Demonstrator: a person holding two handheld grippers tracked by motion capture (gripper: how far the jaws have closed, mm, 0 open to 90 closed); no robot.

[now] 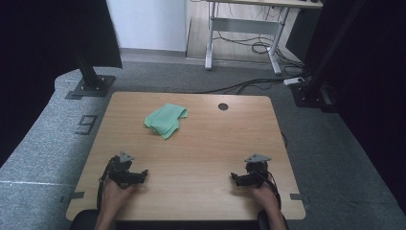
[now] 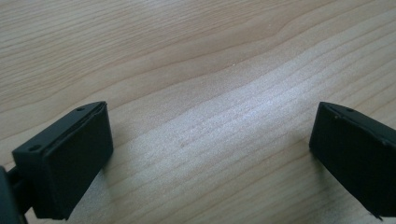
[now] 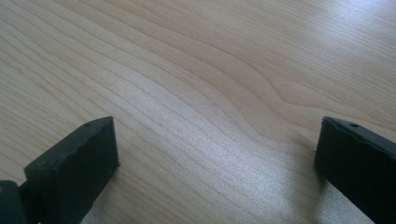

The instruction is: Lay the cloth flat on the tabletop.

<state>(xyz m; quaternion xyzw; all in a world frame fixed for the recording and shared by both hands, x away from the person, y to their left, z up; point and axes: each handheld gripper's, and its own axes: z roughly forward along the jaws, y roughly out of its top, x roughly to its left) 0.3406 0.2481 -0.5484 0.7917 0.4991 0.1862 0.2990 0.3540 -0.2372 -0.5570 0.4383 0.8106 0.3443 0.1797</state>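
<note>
A crumpled green cloth (image 1: 165, 119) lies on the wooden table (image 1: 206, 139), left of centre toward the far edge. My left gripper (image 1: 128, 172) rests on the near left of the table, held in a hand, well short of the cloth. My right gripper (image 1: 250, 175) rests on the near right. In the left gripper view the left gripper (image 2: 210, 144) stands open over bare wood, its jaws far apart. The right gripper view shows the right gripper (image 3: 217, 154) open the same way, with nothing between its jaws.
A round dark cable hole (image 1: 223, 106) sits near the table's far edge. Black stand bases (image 1: 91, 87) flank the far corners on the grey carpet. A white desk frame (image 1: 244, 36) and loose cables lie beyond.
</note>
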